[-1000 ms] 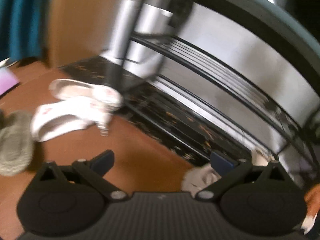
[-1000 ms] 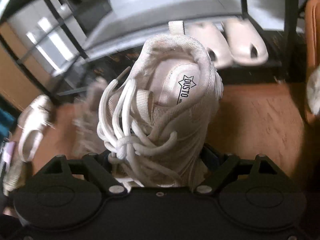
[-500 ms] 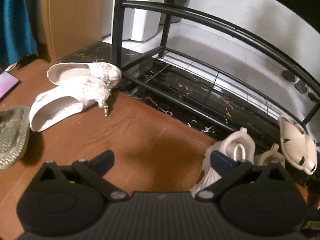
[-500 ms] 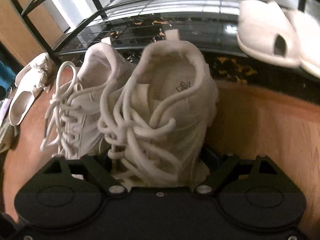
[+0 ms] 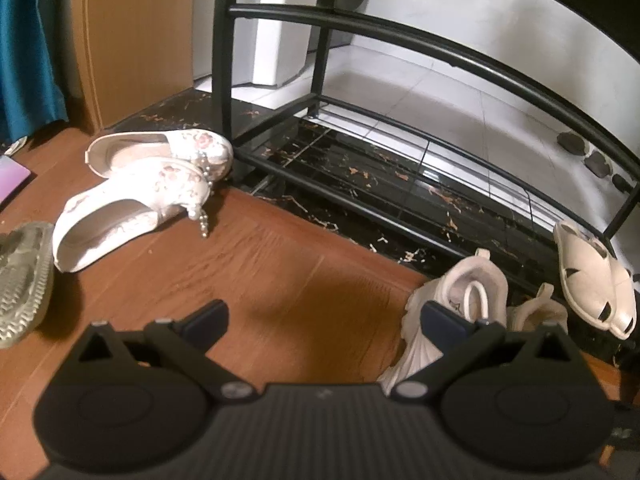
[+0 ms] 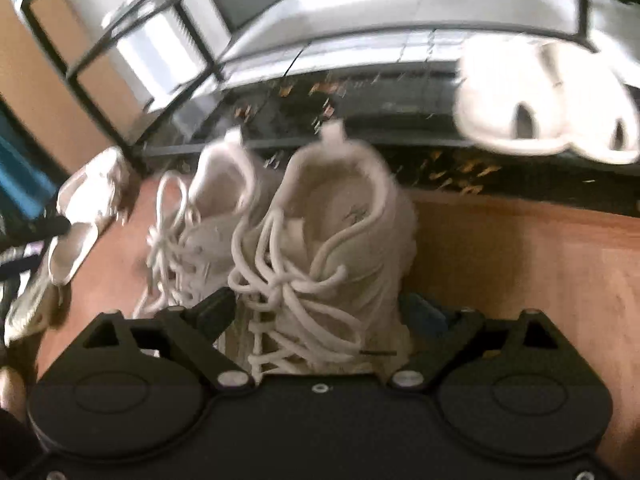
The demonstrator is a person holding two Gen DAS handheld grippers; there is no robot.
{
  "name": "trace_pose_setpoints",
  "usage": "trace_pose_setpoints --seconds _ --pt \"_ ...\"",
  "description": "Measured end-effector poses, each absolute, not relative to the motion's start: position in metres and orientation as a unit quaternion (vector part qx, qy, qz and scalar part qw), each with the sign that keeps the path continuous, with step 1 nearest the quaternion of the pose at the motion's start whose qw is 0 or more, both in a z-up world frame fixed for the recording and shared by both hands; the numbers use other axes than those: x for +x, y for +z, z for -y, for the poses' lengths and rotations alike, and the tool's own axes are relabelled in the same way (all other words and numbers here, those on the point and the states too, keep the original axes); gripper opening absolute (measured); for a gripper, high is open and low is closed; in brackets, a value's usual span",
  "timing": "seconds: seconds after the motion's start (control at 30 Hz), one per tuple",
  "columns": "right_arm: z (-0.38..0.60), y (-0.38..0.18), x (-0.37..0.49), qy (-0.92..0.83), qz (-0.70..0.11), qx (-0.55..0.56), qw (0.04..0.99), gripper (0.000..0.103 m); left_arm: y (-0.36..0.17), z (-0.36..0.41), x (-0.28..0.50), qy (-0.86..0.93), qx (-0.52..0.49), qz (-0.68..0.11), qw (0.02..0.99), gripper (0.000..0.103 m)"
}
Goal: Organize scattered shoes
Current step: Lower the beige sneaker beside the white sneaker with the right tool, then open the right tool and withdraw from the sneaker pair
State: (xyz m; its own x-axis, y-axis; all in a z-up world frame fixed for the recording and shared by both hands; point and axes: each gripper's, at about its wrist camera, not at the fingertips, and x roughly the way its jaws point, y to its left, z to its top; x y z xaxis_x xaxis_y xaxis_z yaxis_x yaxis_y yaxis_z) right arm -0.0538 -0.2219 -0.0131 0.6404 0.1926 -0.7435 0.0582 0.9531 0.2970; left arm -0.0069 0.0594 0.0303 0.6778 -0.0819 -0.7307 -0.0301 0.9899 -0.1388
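- My right claw (image 6: 316,316) has just been opening; its jaws stand wide around a laced sneaker (image 6: 324,248) on the floor (image 6: 520,272).
- Its mate (image 6: 200,224) stands just beside, to the left.
- My left claw (image 5: 324,316) is spread apart over bare floor, holding nothing.
- Two floral pumps (image 5: 152,192) lie near the black rack (image 5: 400,184).
- Pale sandals (image 6: 548,112) rest on the rack's lowest shelf.

Two white sneakers (image 6: 320,248) stand side by side — the second (image 6: 208,216) to the left. Two floral pumps (image 5: 148,184) lie together. Two pale clogs (image 6: 548,108) sit on one black rack (image 5: 400,40). One ridged sole (image 5: 20,280) shows at the edge — its kind unclear. One white bin (image 5: 280,20).
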Motion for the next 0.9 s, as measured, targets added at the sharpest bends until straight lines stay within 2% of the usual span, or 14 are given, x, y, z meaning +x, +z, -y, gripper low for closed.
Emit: trace_pose_setpoints --seconds 0.23,0.4,0.5,0.6,0.7,0.77,0.9 --pt "0.223 0.005 -0.075 -0.021 -0.373 0.108 0.921 0.09 0.03 -0.059 -0.009 -0.018 -0.066 -0.405 0.912 0.102" --pt "0.235 0.003 -0.077 -0.049 -0.376 0.182 0.907 0.084 0.029 -0.061 -0.009 -0.016 -0.067 -0.408 0.91 0.102" --pt "0.237 0.005 -0.083 -0.046 -0.366 0.216 0.904 0.085 0.029 -0.06 -0.009 -0.018 -0.066 -0.409 0.91 0.102" --pt "0.241 0.016 -0.094 -0.033 -0.328 0.265 0.906 0.093 0.028 -0.06 -0.009 -0.018 -0.067 -0.409 0.91 0.102" --pt "0.244 0.025 -0.101 -0.014 -0.294 0.285 0.912 0.095 0.027 -0.06 -0.007 -0.015 -0.066 -0.414 0.908 0.102" --pt "0.244 0.032 -0.102 -0.004 -0.282 0.273 0.92 0.095 0.026 -0.06 -0.007 -0.014 -0.066 -0.416 0.907 0.102" --pt "0.229 0.043 -0.101 -0.051 -0.268 0.154 0.95 0.095 0.026 -0.06 -0.007 -0.017 -0.066 -0.414 0.908 0.102"
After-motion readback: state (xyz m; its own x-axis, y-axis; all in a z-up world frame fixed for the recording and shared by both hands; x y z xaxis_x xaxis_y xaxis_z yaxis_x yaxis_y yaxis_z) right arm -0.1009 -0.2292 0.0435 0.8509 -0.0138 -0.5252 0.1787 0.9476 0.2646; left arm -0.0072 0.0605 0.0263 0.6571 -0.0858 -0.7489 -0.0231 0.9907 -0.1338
